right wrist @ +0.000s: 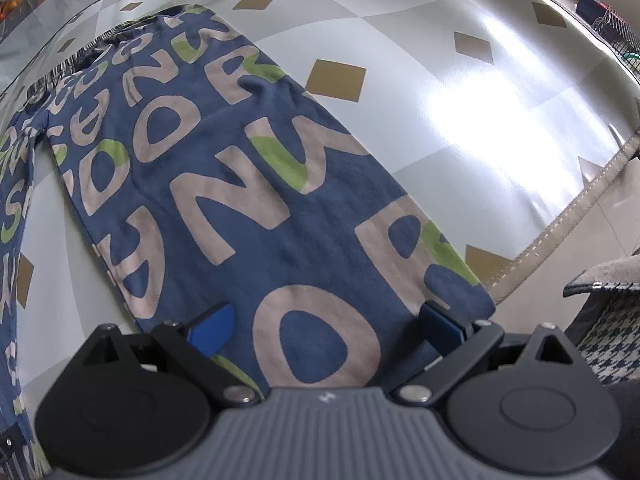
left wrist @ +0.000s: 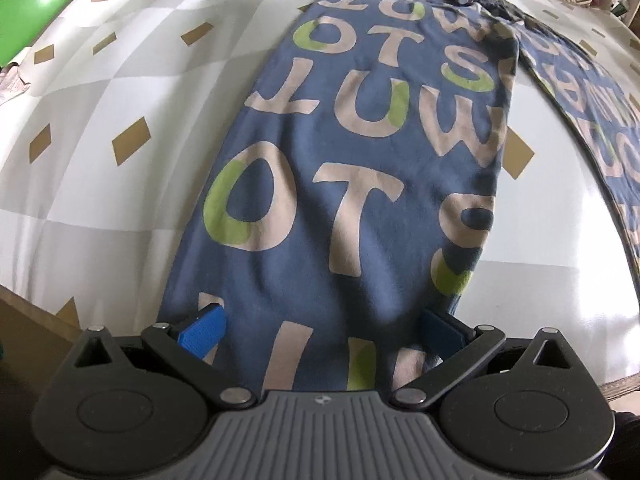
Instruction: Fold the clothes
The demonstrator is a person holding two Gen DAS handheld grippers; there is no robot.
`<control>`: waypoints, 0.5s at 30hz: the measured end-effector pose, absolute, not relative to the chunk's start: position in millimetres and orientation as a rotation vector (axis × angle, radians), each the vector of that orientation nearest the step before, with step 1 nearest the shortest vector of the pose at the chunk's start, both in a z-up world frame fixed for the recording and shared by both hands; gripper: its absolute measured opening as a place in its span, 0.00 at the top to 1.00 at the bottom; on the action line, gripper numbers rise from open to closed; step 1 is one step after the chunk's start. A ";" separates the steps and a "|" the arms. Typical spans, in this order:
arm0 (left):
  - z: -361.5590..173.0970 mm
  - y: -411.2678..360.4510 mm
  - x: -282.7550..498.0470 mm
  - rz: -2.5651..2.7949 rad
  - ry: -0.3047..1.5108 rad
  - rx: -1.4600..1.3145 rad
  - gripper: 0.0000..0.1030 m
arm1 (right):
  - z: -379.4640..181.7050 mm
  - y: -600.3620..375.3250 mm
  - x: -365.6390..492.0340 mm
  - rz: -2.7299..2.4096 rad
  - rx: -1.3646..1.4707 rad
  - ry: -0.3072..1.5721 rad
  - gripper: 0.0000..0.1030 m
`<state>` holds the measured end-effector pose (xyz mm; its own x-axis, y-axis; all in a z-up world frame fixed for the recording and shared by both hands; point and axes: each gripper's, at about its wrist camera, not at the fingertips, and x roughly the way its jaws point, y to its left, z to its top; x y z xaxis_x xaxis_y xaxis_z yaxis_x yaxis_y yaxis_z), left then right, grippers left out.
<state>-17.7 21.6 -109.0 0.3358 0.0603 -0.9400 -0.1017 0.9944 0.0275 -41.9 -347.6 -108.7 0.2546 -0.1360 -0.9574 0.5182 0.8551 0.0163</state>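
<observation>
Your left gripper point(left wrist: 320, 330) and right gripper point(right wrist: 324, 330) each sit at a leg hem of the blue lettered trousers point(left wrist: 352, 168). Both have jaws spread wide. The trousers lie flat on the checked sheet point(left wrist: 120, 92).

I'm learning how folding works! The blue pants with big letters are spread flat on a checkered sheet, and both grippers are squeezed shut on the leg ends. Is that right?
Not quite. The blue pants do lie flat on the checkered sheet, but both grippers are open. In each wrist view, the left gripper and right gripper have fingers spread wide at a leg end.
</observation>
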 end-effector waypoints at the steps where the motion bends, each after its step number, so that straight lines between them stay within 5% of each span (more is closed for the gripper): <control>1: -109.1 21.6 -18.3 0.105 1.226 -0.039 0.00 | -108.7 -347.4 -42.2 -0.460 0.358 1.241 0.04; 15: -110.0 25.3 -26.5 0.116 1.252 -0.063 0.00 | -108.3 -345.3 -50.5 -0.464 0.348 1.258 0.03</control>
